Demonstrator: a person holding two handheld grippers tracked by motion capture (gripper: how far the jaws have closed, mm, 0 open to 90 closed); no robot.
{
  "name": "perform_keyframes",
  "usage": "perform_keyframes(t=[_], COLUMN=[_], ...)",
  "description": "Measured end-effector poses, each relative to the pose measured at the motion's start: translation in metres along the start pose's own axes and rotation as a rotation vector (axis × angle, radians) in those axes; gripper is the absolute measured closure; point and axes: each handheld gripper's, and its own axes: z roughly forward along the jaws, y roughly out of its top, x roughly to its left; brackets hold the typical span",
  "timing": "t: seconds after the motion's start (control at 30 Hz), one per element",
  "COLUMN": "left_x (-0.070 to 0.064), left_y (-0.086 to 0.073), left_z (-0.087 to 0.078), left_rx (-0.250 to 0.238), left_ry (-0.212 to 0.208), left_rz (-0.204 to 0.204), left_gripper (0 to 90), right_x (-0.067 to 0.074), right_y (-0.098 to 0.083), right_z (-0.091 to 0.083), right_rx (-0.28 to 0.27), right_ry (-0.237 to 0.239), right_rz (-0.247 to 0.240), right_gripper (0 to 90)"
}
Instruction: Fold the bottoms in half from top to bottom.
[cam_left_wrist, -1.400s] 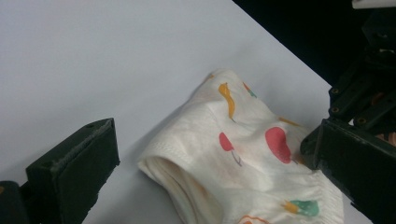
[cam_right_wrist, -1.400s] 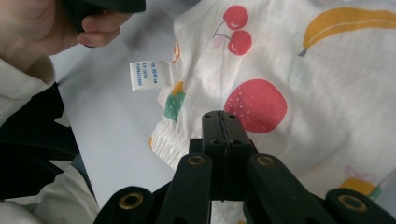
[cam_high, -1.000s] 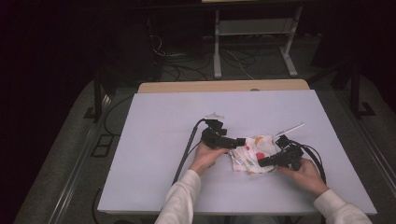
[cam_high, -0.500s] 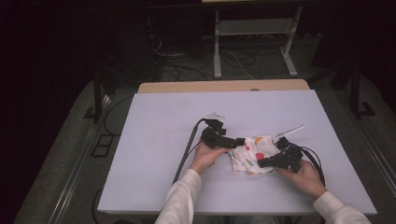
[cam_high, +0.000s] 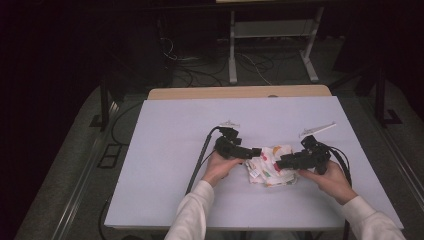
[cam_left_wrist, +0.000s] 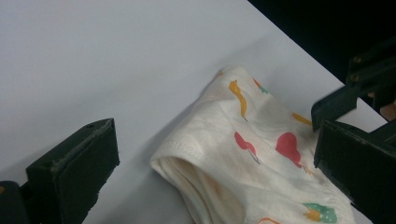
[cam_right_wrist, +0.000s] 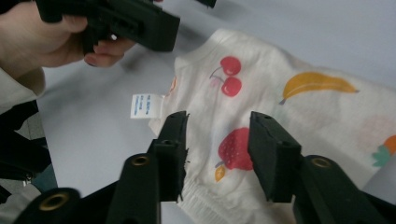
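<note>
Two hand-held grippers meet over one small piece of clothing on the bench (cam_high: 165, 150). The clothing (cam_high: 270, 167) is white with little fruit pictures on it: cherries, a banana and a strawberry. It lies folded and bunched up on the pale bench top, near the person's edge and a bit to the right of the middle. A small white label (cam_right_wrist: 146, 106) sticks out at one edge of it.

In the high view, the left hand-held gripper (cam_high: 252, 151) lies low at the left side of the clothing. In the left gripper view its two black jaws stand wide apart. The folded edge of the cloth sits between them, but the jaws do not press on it. The left hand (cam_high: 220, 167) holds it from below.

The right hand-held gripper (cam_high: 280, 163) comes in from the right side, held by the right hand (cam_high: 330, 180). Its jaws have just been opening. In the right gripper view they stand partly open, just above the strawberry picture. Nothing is pinched between them, and the cloth lies flat under them.

Black cables (cam_high: 200, 160) trail from both hand-held grippers across the bench. White sleeves (cam_high: 192, 215) cover the person's arms.
</note>
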Motion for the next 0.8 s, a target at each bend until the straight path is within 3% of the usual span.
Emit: perform_keyframes(t=[0.23,0.5,0.8], left_x=[0.0,-0.001,0.004], left_y=[0.003,0.008,0.009], left_z=[0.0,0.0,0.003], left_rx=[0.012,0.014,0.022], left_ry=[0.0,-0.005,-0.003], left_rz=[0.011,0.023,0.015], left_gripper=[0.0,0.0,0.0], right_x=[-0.009,-0.023,-0.049], right_y=[0.012,0.02,0.028], right_z=[-0.009,-0.016,-0.025], right_rx=[-0.013,-0.015,-0.056], right_ry=[-0.018,0.02,-0.014], right_rz=[-0.001,0.027,0.051], right_gripper=[38.4,13.7,2.6])
